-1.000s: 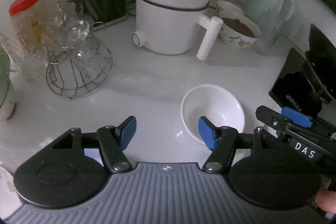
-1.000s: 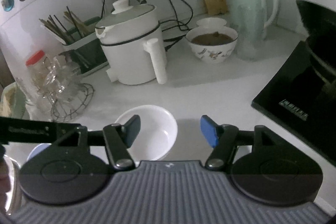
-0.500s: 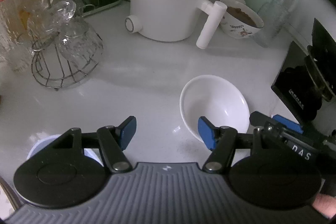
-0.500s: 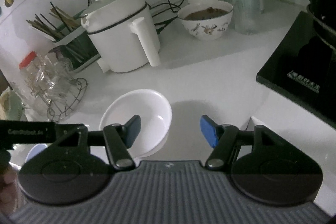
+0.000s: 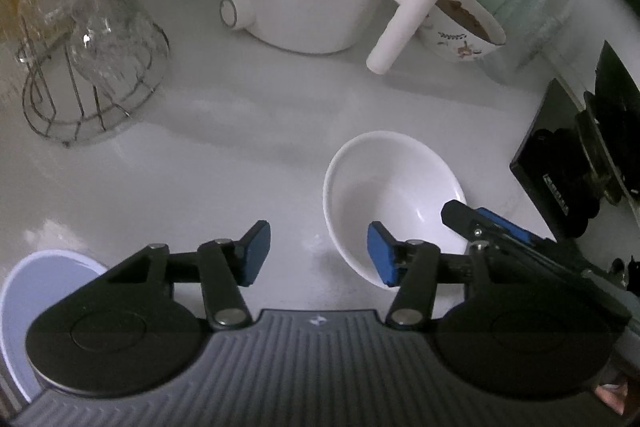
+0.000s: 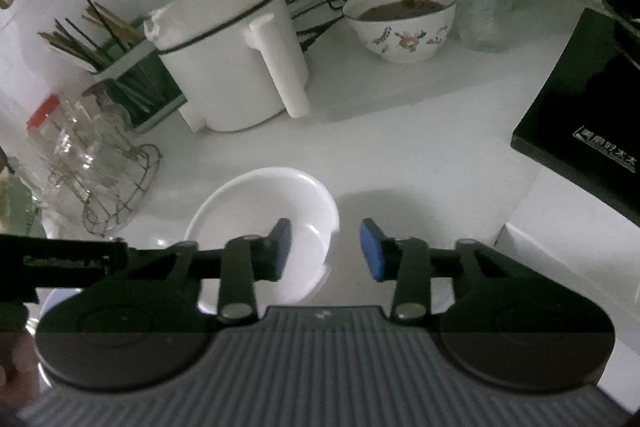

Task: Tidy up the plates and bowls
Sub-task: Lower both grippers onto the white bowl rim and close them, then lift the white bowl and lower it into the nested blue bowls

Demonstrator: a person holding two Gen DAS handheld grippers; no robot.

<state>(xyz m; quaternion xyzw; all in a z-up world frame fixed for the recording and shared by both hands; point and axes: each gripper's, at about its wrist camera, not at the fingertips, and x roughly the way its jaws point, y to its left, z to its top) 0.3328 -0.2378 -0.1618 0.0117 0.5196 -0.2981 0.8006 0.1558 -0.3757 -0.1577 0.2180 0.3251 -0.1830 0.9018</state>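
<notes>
left gripper (image 5: pixel 316 254): jaws half open, closing in, nothing between pads; white bowl (image 5: pixel 390 203) sitting just right of it.
right gripper (image 6: pixel 325 251): jaws narrowing over bowl's right rim, pads not yet pressing.

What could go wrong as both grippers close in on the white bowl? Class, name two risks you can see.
1. The right gripper has been closing with the white bowl's rim between its fingers; a shallow bite on that smooth rim might slip.
2. The left gripper sits right beside the right one at the same bowl, so the two could collide or tip it.
</notes>
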